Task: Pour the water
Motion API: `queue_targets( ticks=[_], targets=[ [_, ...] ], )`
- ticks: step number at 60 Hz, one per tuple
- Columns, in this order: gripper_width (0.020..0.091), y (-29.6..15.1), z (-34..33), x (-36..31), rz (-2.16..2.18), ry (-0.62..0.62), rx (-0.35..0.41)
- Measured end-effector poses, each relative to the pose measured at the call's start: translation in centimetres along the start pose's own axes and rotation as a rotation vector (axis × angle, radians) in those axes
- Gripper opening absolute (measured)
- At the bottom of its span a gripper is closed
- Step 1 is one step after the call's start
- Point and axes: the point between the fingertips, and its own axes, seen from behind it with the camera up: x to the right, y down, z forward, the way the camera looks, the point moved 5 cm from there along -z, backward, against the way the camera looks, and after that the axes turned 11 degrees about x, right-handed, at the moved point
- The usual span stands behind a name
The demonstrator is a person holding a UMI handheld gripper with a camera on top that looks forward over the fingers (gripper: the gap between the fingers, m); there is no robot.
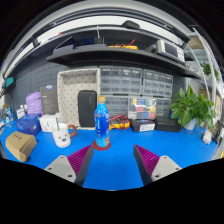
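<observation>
A blue bottle (102,126) with a red-and-white label and an orange cap stands upright on the blue table (115,165), just ahead of my fingers and slightly left of their midline. A white mug (62,134) with a dark rim sits to the bottle's left. My gripper (114,162) is open, its magenta pads (80,158) spread wide with only bare tabletop between them. Nothing is held.
A white box (49,123) and a brown block (20,146) lie at the left. A purple object (34,103) stands behind them. Green plants (192,106) rise at the right. Bins and small boxes (142,108) line the back under shelves.
</observation>
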Motion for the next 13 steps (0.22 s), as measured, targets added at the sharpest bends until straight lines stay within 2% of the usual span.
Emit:
queue_targets(
  ticks=[13],
  targets=[
    [0.0821, -0.7, -1.5, -0.3, 0.02, -0.016, 0.006]
  ],
)
